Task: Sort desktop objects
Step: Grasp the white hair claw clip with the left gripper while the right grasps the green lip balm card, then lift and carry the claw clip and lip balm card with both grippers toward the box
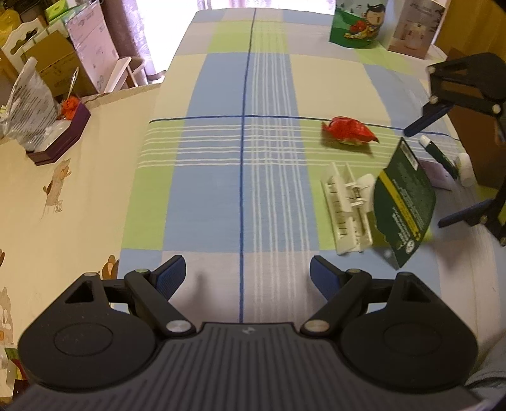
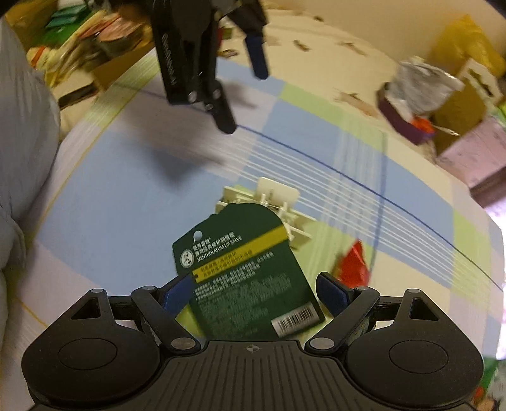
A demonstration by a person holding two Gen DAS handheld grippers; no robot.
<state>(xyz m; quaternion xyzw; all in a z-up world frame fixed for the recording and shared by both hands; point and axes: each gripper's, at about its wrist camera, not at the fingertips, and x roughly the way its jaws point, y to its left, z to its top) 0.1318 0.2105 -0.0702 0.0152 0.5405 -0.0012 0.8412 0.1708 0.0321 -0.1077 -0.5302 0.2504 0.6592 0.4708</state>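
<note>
A dark green lip-salve card (image 2: 249, 268) stands tilted between the open jaws of my right gripper (image 2: 256, 294); neither pad clearly touches it. In the left wrist view the card (image 1: 403, 202) leans beside a white plastic clip rack (image 1: 348, 208). A red crumpled wrapper (image 1: 348, 131) lies farther back, also seen in the right wrist view (image 2: 354, 265). A green-and-white tube (image 1: 441, 156) lies at the right. My left gripper (image 1: 246, 278) is open and empty over the checked cloth, left of these things. The right gripper (image 1: 442, 177) shows at the right edge.
A purple box with a foil bag (image 1: 47, 132) sits on the left surface. A green cartoon box (image 1: 357, 25) and a white box (image 1: 414, 28) stand at the table's far end. Cardboard boxes (image 1: 72, 53) crowd the far left.
</note>
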